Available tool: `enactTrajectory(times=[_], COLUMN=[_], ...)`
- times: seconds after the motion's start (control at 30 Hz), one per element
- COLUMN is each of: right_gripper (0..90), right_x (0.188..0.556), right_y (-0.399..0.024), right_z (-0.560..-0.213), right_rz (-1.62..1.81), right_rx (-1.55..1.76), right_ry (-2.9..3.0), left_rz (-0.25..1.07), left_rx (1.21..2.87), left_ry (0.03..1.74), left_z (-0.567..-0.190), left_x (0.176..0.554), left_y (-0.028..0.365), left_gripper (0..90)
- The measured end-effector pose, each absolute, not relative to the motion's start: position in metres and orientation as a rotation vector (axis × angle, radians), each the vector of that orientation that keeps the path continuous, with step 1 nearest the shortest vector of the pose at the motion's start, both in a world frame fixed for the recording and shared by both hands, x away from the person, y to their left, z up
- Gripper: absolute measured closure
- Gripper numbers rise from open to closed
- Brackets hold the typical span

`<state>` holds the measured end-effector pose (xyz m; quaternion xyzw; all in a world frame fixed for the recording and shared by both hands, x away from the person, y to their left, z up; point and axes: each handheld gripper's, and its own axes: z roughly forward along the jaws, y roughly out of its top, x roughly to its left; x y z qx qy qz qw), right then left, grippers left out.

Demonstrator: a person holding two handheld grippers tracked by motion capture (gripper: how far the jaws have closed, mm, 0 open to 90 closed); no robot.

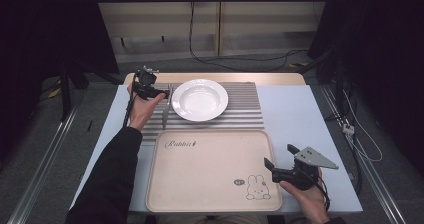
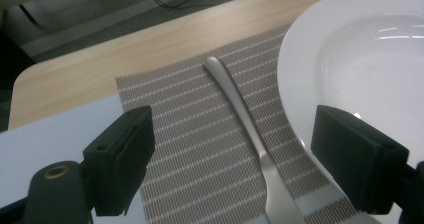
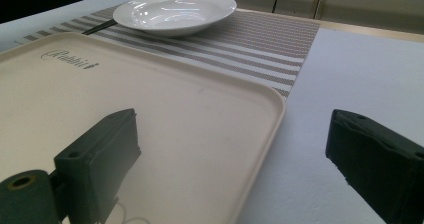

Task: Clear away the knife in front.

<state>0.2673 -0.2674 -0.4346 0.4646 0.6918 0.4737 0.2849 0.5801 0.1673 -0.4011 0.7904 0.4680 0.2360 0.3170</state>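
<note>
A white deep plate [image 1: 200, 100] sits on a grey striped placemat [image 1: 247, 115] at the far middle of the table. A silver utensil [image 1: 166, 110] lies on the mat just left of the plate, its handle pointing away. My left gripper [image 1: 160, 90] hovers at the utensil's far end. In the left gripper view it [image 2: 240, 159] is open, straddling the handle [image 2: 232, 91] with the plate rim [image 2: 350, 49] by one jaw. My right gripper [image 1: 279, 155] is open and empty at the right edge of a beige tray [image 1: 200, 174], straddling the rim [image 3: 260, 134] in the right gripper view.
The tray bears a rabbit drawing [image 1: 258, 188] and the word Rabbit [image 1: 181, 144]. A pale blue cloth [image 1: 305, 119] covers the table to the right of the mat. The wooden table edge [image 1: 215, 77] runs behind the plate. Cables lie on the floor [image 1: 240, 61] beyond.
</note>
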Motion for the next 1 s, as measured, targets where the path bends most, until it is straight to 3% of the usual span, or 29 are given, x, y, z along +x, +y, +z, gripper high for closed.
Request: enactTrajectory(times=[0.2,0.23,0.5,0.87,1.0], right_gripper=[6.7,6.8,7.0,7.2,7.2], right_x=[0.269,0.268,0.269,0.268,0.269], right_y=[-0.268,-0.267,-0.267,-0.267,-0.266], right_z=[-0.435,-0.435,-0.436,-0.436,-0.436], right_rz=[1.264,1.259,1.249,1.244,1.242], right_rx=[1.25,1.245,1.251,1.24,1.242], right_ry=[1.856,1.858,1.858,1.868,1.869], left_rz=[0.578,0.565,0.522,0.453,0.41], left_rx=[2.081,2.076,2.099,2.093,2.107], left_ry=[1.294,1.302,1.313,1.37,1.377], left_z=[-0.414,-0.416,-0.427,-0.441,-0.442], left_x=[0.6,0.602,0.608,0.614,0.616], left_y=[0.168,0.168,0.16,0.155,0.157], left_gripper=[21.0,27.1,43.0,53.5,61.3])
